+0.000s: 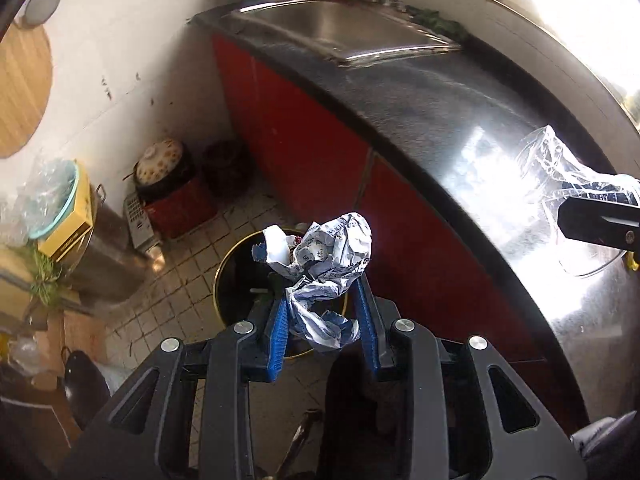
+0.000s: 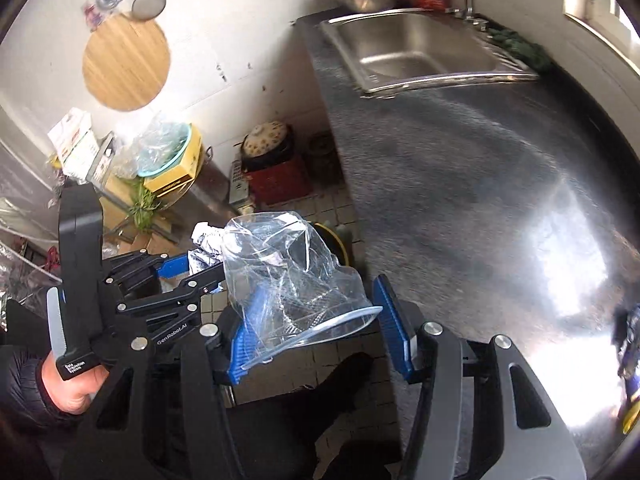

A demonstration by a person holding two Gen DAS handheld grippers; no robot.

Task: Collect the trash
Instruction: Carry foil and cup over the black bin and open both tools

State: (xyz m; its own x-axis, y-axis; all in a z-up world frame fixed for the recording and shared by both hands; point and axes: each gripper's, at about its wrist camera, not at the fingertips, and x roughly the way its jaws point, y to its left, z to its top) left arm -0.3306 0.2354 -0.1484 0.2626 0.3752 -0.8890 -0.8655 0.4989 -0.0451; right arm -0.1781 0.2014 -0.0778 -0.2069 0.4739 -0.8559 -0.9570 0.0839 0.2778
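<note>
My left gripper [image 1: 326, 312] is clamped narrow on a crumpled white wrapper printed in blue [image 1: 332, 256], its blue ribbed pads [image 1: 280, 332] pinching the lower folds while the bigger wad bulges out past the fingertips. Straight beneath it stands a round black bin with a yellow rim [image 1: 224, 268] on the pale tiled floor [image 1: 176, 280], so the wad hangs right over the bin's mouth. My right gripper [image 2: 316, 320] stands about half wide with a crushed clear plastic cup [image 2: 292, 272] between its blue pads; the cup leans on the left pad [image 2: 248, 332], but whether the right pad touches it I cannot tell. The cup sits above the floor just beside the edge of the dark speckled countertop [image 2: 460, 200], with the bin's yellow rim showing behind it. Farther along the counter is a stainless steel sink [image 2: 412, 48], and red cabinet doors [image 1: 304, 148] run below. A round wooden board [image 2: 126, 62] hangs on the white wall, and my left hand [image 2: 74, 384] grips its handle.
</note>
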